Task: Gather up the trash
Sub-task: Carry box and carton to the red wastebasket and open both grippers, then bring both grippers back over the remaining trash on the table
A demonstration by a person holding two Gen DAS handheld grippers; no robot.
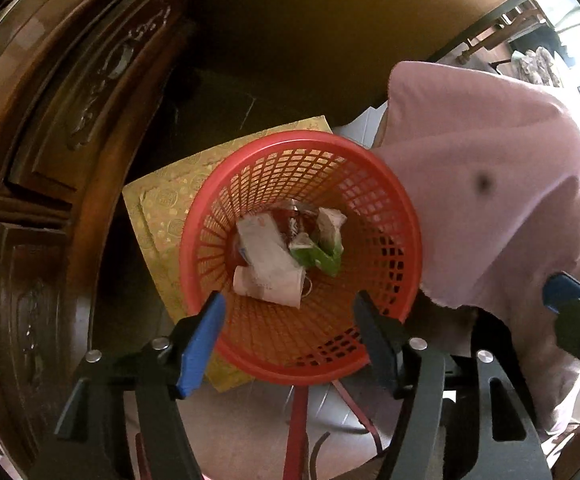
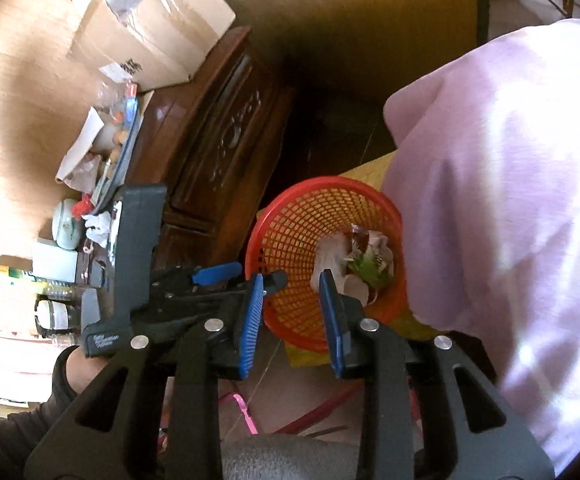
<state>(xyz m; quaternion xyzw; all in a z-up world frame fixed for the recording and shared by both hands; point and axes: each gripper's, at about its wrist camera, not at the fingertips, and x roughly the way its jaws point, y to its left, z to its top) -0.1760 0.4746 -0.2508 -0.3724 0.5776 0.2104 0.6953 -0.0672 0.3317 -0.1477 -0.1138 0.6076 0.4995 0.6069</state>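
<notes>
**Both grippers poised over the trash basket — nothing in hand**

Nearest the lens in the left wrist view, the left gripper [image 1: 288, 322] has its blue-padded fingers [image 1: 202, 344] spread wide with nothing between them; the right gripper [image 2: 291, 308] in its own view is likewise parted, though less widely, and empty. Both hang above the red basket [image 1: 369, 168], which stands on a yellow mat [image 1: 162, 208] on the floor beside a carved wooden cabinet [image 1: 50, 140]. At the basket's bottom lie a crumpled white wrapper [image 1: 266, 248], a paper cup [image 1: 268, 286] and a green scrap [image 1: 321, 258].

Risk, as a judgement: a pink cloth [image 1: 489, 184] overhangs the rim on one side — a falling piece could glance off it and land on the floor. The left gripper's body [image 2: 138, 248] sits close beside the right, so a hasty move could knock the two together.

Orientation: the basket's long axis appears upright, mouth facing up toward both cameras. The cup lies on its side, its axis roughly across the left view.
</notes>
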